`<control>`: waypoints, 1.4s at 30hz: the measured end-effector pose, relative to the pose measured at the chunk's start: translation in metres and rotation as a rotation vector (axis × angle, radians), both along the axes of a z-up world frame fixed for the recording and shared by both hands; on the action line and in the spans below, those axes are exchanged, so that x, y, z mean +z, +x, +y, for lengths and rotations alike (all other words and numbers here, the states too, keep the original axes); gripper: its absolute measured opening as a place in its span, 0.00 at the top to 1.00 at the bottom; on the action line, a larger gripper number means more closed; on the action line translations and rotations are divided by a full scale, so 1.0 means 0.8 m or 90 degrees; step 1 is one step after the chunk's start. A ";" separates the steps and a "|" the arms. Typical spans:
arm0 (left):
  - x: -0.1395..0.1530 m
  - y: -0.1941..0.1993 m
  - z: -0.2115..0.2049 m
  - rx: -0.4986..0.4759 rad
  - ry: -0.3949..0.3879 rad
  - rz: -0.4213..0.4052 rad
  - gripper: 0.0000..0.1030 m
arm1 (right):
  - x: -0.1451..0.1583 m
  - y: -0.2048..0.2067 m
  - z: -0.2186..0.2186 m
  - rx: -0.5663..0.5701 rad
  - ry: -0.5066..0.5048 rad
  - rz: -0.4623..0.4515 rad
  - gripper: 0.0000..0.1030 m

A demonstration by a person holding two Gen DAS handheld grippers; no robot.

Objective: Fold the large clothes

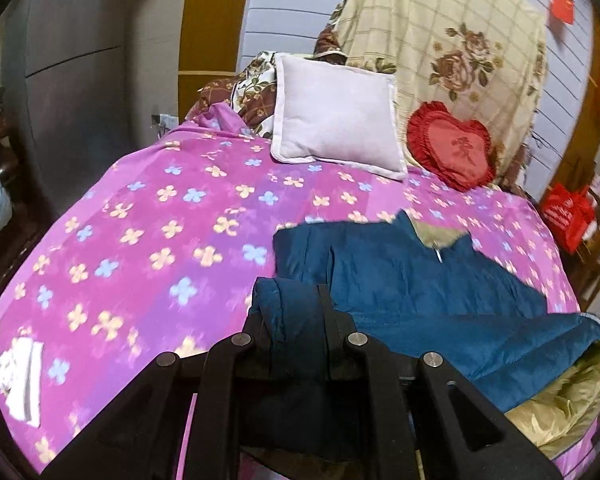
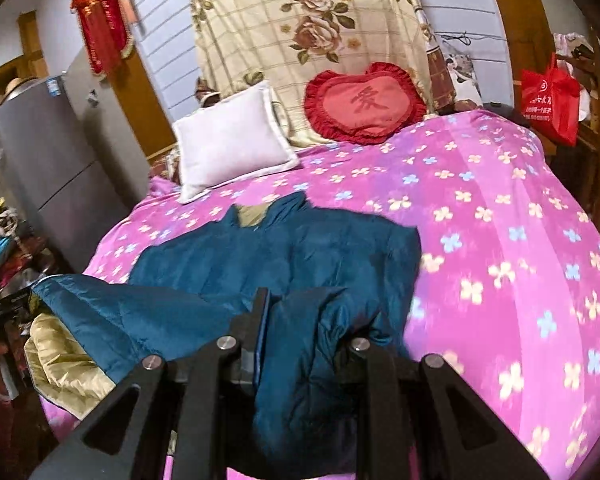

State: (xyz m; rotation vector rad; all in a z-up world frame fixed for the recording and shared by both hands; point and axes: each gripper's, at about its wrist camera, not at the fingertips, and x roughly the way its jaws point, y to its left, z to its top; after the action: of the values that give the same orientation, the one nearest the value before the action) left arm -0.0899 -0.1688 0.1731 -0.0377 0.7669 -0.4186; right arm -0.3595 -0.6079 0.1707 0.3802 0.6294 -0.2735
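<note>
A teal padded jacket [image 1: 412,280] with an olive-gold lining [image 1: 560,404] lies on the pink flowered bedspread [image 1: 148,216], collar toward the pillows. My left gripper [image 1: 296,304] is shut on a bunched fold of the jacket's lower left edge. In the right wrist view the same jacket [image 2: 284,248] spreads ahead, its lining [image 2: 68,364] turned out at the left. My right gripper [image 2: 308,312] is shut on a bunched fold of the jacket's lower right edge. Both folds are lifted slightly off the bed.
A white pillow [image 1: 336,120] and a red heart cushion [image 1: 452,148] lie at the head of the bed before a floral quilt [image 1: 452,40]. A red bag [image 2: 548,96] hangs at the right. A grey cabinet [image 2: 48,160] stands left. White cloth [image 1: 18,376] lies near left.
</note>
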 end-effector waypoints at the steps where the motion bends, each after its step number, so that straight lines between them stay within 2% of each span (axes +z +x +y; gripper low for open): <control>1: -0.002 0.012 -0.007 0.005 -0.001 0.002 1.00 | 0.000 0.012 -0.007 -0.004 -0.001 0.003 0.79; 7: -0.028 0.083 -0.058 0.035 0.005 -0.006 1.00 | -0.014 0.091 -0.059 -0.037 0.001 0.007 0.79; 10: -0.041 0.114 -0.073 0.044 -0.020 0.008 1.00 | -0.030 0.128 -0.082 -0.063 0.003 0.014 0.79; 11: -0.047 0.127 -0.075 0.040 -0.037 0.026 1.00 | -0.038 0.138 -0.090 -0.074 0.006 0.018 0.79; 12: -0.050 0.135 -0.075 0.037 -0.045 0.040 0.98 | -0.047 0.148 -0.098 -0.086 0.012 0.024 0.79; 14: -0.055 0.147 -0.070 0.029 -0.067 0.073 0.87 | -0.077 0.170 -0.112 -0.112 0.032 0.054 0.79; 15: -0.052 0.147 -0.061 0.026 -0.080 0.071 0.84 | -0.092 0.180 -0.116 -0.119 0.037 0.069 0.79; 16: -0.046 0.143 -0.055 0.029 -0.083 0.055 0.74 | -0.103 0.184 -0.116 -0.124 0.034 0.076 0.79; 17: -0.039 0.137 -0.046 0.031 -0.088 0.036 0.69 | -0.113 0.191 -0.117 -0.128 0.028 0.082 0.79; 23: -0.009 0.091 -0.003 0.004 -0.130 -0.009 0.67 | -0.132 0.219 -0.121 -0.149 0.028 0.102 0.79; 26: -0.014 0.056 -0.005 -0.018 -0.104 -0.043 0.67 | -0.132 0.225 -0.119 -0.152 0.022 0.113 0.79; 28: -0.036 0.044 -0.022 -0.029 -0.068 -0.019 0.67 | -0.128 0.222 -0.121 -0.154 0.036 0.112 0.78; 30: -0.063 0.046 -0.045 -0.046 -0.036 0.025 0.67 | -0.116 0.210 -0.124 -0.146 0.072 0.082 0.72; 31: -0.078 0.046 -0.059 -0.050 -0.017 0.039 0.67 | -0.108 0.204 -0.123 -0.138 0.083 0.060 0.61; 33: -0.095 0.048 -0.078 -0.050 0.012 0.049 0.67 | -0.087 0.183 -0.119 -0.115 0.106 0.009 0.28; 35: -0.107 0.051 -0.091 -0.045 0.028 0.053 0.67 | -0.064 0.163 -0.108 -0.090 0.098 -0.012 0.22; 37: -0.115 0.055 -0.099 -0.029 0.032 0.050 0.67 | -0.040 0.138 -0.094 -0.077 0.065 -0.032 0.22; 41: -0.124 0.062 -0.094 0.006 0.001 0.065 0.67 | -0.008 0.092 -0.074 -0.058 0.041 -0.105 0.17; 42: -0.127 0.060 -0.094 0.012 -0.003 0.064 0.67 | -0.007 0.093 -0.062 -0.031 0.032 -0.101 0.17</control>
State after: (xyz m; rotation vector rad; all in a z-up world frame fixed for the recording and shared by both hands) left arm -0.0422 -0.2441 0.0717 -0.0710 0.8639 -0.4021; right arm -0.2849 -0.6571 0.1653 0.4608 0.4725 -0.2709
